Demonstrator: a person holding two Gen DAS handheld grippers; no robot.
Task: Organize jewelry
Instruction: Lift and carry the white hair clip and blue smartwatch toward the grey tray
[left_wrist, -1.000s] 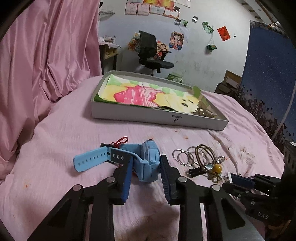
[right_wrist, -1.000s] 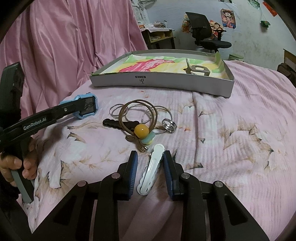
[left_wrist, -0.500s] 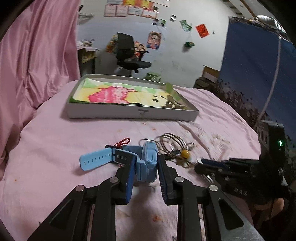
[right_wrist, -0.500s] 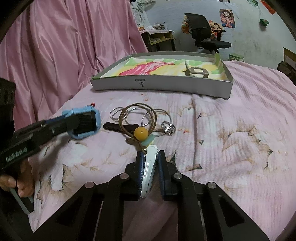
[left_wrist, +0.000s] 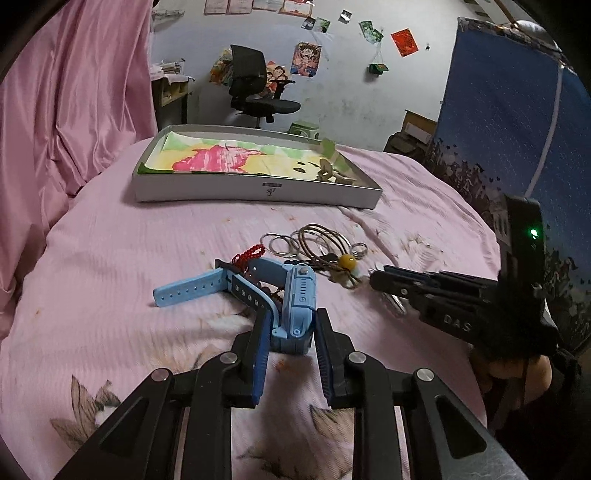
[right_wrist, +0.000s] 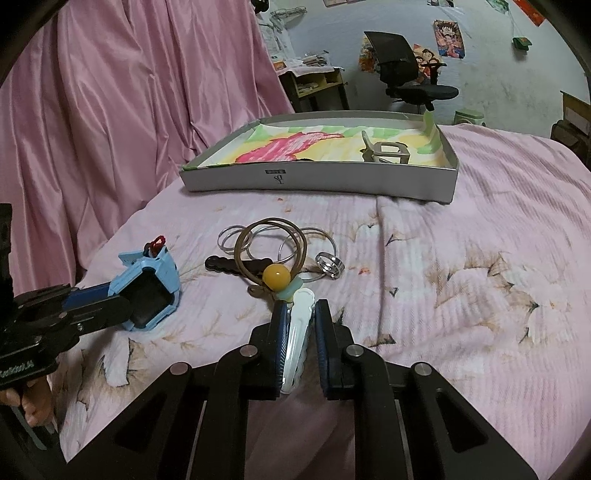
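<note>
It was a home bedroom. A pink bedspread (left_wrist: 110, 258) covered the bed. Posters (left_wrist: 306, 59) hung behind an office chair (left_wrist: 258, 92).

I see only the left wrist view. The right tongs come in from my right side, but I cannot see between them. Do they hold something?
Observer: Yes. The right tongs are shut on a white hair clip, which lies lengthwise between the pads.
Operator: And the watch in my tongs, which way does its screen face?
Observer: The blue watch turns its dark screen toward the right camera.
Operator: I see only a beige shape in the box.
Observer: It is a beige claw clip, lying on the coloured paper near the right end of the box.
</note>
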